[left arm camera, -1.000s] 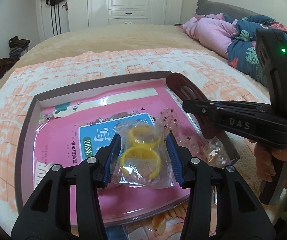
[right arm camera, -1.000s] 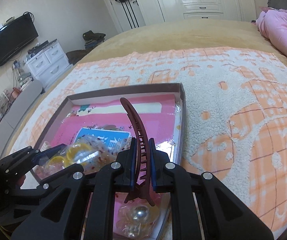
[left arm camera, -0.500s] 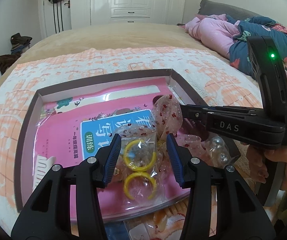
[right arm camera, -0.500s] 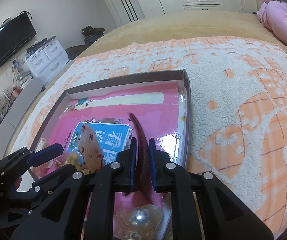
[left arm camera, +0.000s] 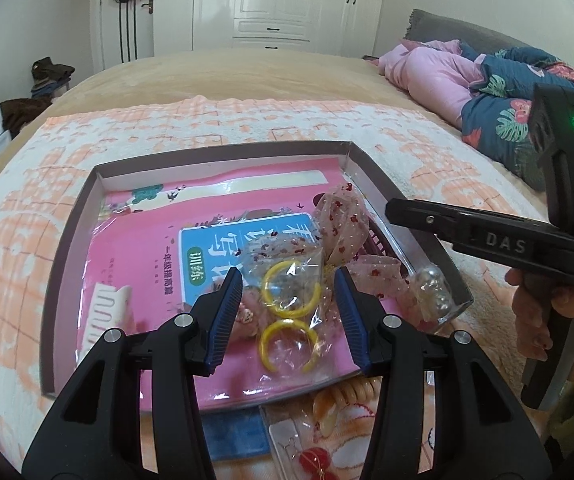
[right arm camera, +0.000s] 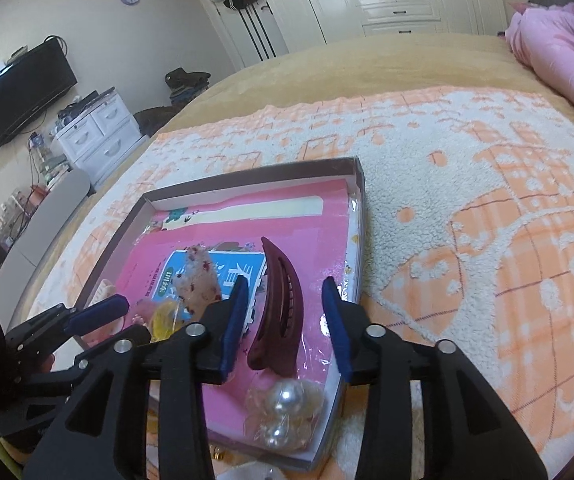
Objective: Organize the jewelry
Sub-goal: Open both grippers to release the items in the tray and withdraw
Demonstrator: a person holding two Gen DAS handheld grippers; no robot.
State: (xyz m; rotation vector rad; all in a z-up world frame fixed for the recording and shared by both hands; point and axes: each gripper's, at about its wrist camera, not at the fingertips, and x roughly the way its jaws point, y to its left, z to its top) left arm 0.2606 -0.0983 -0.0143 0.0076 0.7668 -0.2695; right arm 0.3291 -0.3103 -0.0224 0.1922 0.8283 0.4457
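Note:
A shallow grey box (left arm camera: 223,150) (right arm camera: 247,174) lies on the bed with a pink booklet (left arm camera: 135,248) (right arm camera: 307,232) inside. My left gripper (left arm camera: 289,312) is open above a clear bag of yellow rings (left arm camera: 289,308), not touching it. My right gripper (right arm camera: 285,314) is open over a dark red hair clip (right arm camera: 277,316), which lies flat in the box. Pearl earrings in a bag (right arm camera: 283,408) (left arm camera: 433,292) lie at the box's near right corner. A sheer floral bow (left arm camera: 341,232) (right arm camera: 203,280) rests beside the rings.
The box sits on an orange-and-white blanket (right arm camera: 467,220). Outside the near edge lie an orange coil hair tie (left arm camera: 347,400) and red earrings on a card (left arm camera: 311,456). A white comb (left arm camera: 105,312) lies in the box at left. Bedding (left arm camera: 467,80) is piled far right.
My right gripper has opened and let go of the dark red hair clip, which now lies in the box. My left gripper has drawn back a little from the bag of rings.

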